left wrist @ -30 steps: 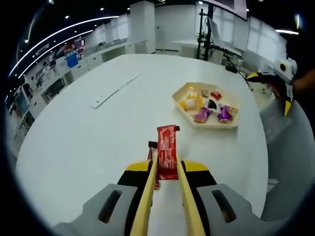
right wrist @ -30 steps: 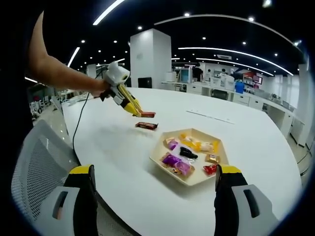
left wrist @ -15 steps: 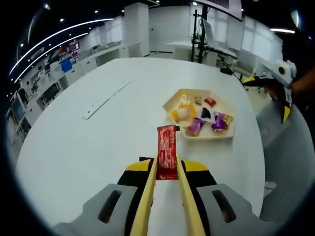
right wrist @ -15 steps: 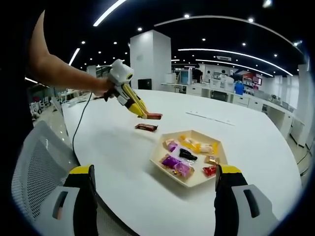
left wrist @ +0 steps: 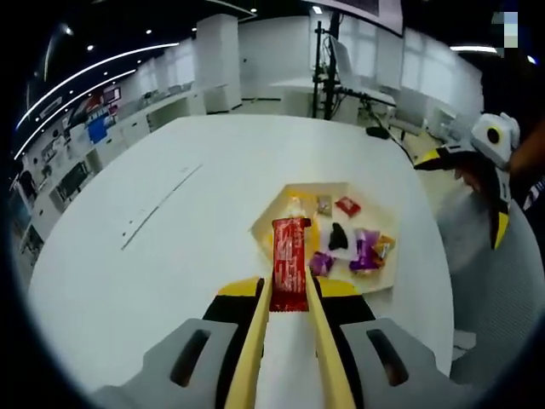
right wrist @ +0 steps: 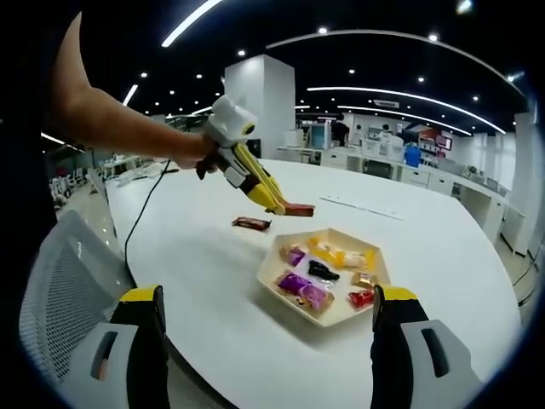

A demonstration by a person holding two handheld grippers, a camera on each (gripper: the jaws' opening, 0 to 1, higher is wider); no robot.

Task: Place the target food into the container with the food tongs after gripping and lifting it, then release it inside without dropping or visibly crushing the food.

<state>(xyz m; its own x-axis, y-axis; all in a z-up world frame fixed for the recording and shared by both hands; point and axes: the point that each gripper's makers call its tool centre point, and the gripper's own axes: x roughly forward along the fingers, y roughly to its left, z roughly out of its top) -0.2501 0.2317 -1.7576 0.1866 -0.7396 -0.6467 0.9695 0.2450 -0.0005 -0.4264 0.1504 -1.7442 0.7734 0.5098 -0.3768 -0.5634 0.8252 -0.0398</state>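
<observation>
Left gripper [left wrist: 289, 294] closed on one red snack bar [left wrist: 289, 262], clamped between the two yellow tong blades [left wrist: 255, 341]; the bar's long axis runs straight forward along the jaws, its far end projecting beyond the blade tips and pointing toward the container; in the left gripper view the bar overlaps the near rim of the hexagonal tray [left wrist: 266, 223], so it is held in the air at the tray's edge. Seen from the right gripper view, the same left gripper [right wrist: 281, 204] slopes downward from the person's hand [right wrist: 189, 153], with the snack bar [right wrist: 300, 210] lying roughly level at the tips, above the table and near the tray's far rim [right wrist: 334, 232]. One tray on one white round table [left wrist: 153, 256]; it holds several small wrapped sweets: yellow ones [right wrist: 334, 252], purple ones [right wrist: 298, 285], a black one [right wrist: 319, 271] and a red one [right wrist: 361, 298]; exact count not resolvable. A second dark-red bar [right wrist: 252, 224] lies flat on the table, apart from the tray. Right gripper [right wrist: 264, 341] with jaws spread wide and nothing between them, held off the table edge; it appears also at the right of the left gripper view [left wrist: 490, 183]. A grey mesh chair back [right wrist: 60, 290] stands beside the table; a thin cable [right wrist: 140, 213] trails across the tabletop from the hand.
</observation>
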